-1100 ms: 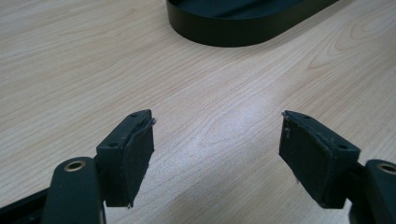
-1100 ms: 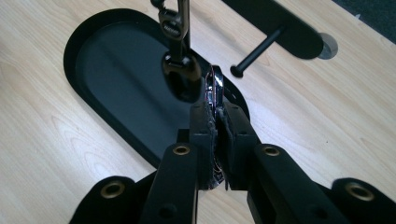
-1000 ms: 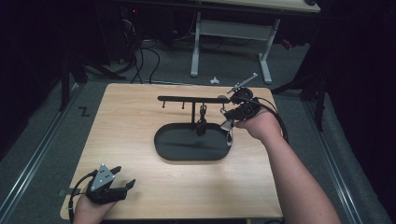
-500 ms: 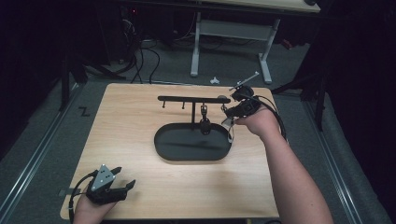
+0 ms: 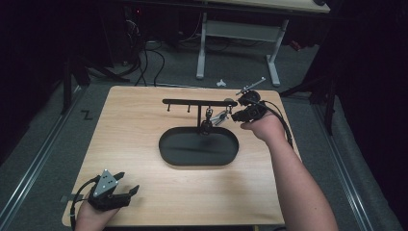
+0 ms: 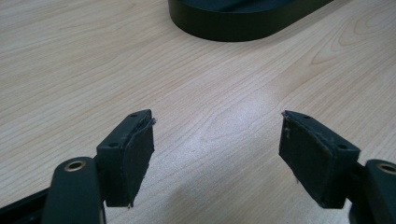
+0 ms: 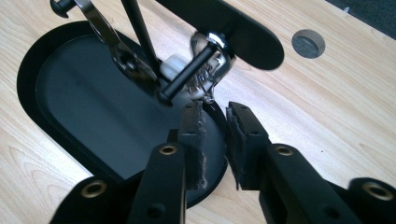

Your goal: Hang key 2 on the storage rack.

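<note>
- The work concerns a shiny metal ornament (image 7: 211,63), seemingly a small keyring or jewellery piece, hanging from a hook under the right end of the crossbar (image 7: 224,23) of a black stand (image 5: 198,117). We judge it has been hung there so that it dangles freely above the stand's oval tray (image 5: 168,144).
- A second metal piece (image 7: 112,39) leans against the upright post beside it; we cannot tell what it is.
- The right gripper (image 7: 215,116) sits just below and before the ornament. Its jaws have just been opening; a narrow gap stands between the pads and nothing is pinched in it. We read this as a release with the ornament left on its hook.
- The left gripper (image 5: 126,193) rests low at the near left corner of the counter (image 5: 134,125), jaws spread and empty over bare wood, well apart from the stand; we judge it parked out of the way.
</note>
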`<move>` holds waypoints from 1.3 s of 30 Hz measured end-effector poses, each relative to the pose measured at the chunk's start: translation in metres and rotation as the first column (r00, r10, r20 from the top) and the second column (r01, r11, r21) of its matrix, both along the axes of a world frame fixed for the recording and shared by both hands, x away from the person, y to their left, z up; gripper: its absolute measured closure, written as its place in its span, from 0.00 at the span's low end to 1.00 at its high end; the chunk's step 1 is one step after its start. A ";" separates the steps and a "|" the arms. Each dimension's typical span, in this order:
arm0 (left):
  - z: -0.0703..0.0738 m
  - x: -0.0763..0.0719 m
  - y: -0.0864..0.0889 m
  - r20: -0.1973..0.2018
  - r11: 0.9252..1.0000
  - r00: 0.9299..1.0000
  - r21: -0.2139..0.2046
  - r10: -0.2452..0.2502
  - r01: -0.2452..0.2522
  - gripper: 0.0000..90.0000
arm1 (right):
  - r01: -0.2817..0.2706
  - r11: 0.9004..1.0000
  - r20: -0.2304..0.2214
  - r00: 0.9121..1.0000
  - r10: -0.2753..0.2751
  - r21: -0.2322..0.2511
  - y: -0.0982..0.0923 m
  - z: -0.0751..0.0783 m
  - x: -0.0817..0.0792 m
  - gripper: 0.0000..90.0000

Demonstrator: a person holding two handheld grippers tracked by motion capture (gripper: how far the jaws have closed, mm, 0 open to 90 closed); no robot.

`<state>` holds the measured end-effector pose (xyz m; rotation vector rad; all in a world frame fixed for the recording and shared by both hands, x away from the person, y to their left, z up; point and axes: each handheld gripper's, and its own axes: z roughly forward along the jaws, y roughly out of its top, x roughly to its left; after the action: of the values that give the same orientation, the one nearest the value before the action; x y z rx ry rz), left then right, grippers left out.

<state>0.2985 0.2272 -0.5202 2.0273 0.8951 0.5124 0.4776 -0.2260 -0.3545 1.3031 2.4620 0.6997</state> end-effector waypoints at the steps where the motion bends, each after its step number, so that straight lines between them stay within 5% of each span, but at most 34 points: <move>1: 0.000 0.000 0.000 -0.005 1.000 1.000 0.001 -0.003 0.003 0.30 | 0.009 1.000 0.000 1.000 -0.009 0.003 -0.001 -0.002 -0.001 0.79; 14: 0.003 0.003 -0.007 0.011 1.000 1.000 -0.004 -0.002 0.002 0.29 | 0.087 0.996 -0.028 0.996 -0.086 0.035 -0.015 -0.039 -0.024 0.46; 17: 0.002 0.005 -0.007 0.005 1.000 1.000 -0.006 0.001 -0.001 0.29 | 0.058 0.997 -0.012 0.998 -0.058 0.046 -0.014 -0.046 -0.033 0.41; 23: 0.001 0.010 -0.009 0.002 1.000 1.000 -0.009 0.012 -0.012 0.29 | 0.035 0.999 0.037 0.999 -0.034 -0.007 -0.008 -0.055 -0.050 0.31; 24: 0.001 0.010 -0.010 0.003 1.000 1.000 -0.008 0.012 -0.012 0.29 | 0.028 0.999 0.072 0.997 -0.027 -0.025 -0.008 -0.057 -0.055 0.30; 39: -0.002 0.008 -0.013 -0.010 0.999 0.999 -0.011 0.033 -0.033 0.29 | 0.083 0.991 0.153 0.983 -0.098 0.106 -0.035 -0.111 -0.108 0.21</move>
<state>0.3063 0.2138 -0.5222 2.0095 0.9362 0.5153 0.3691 -0.2606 -0.4657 1.3305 2.2536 0.8763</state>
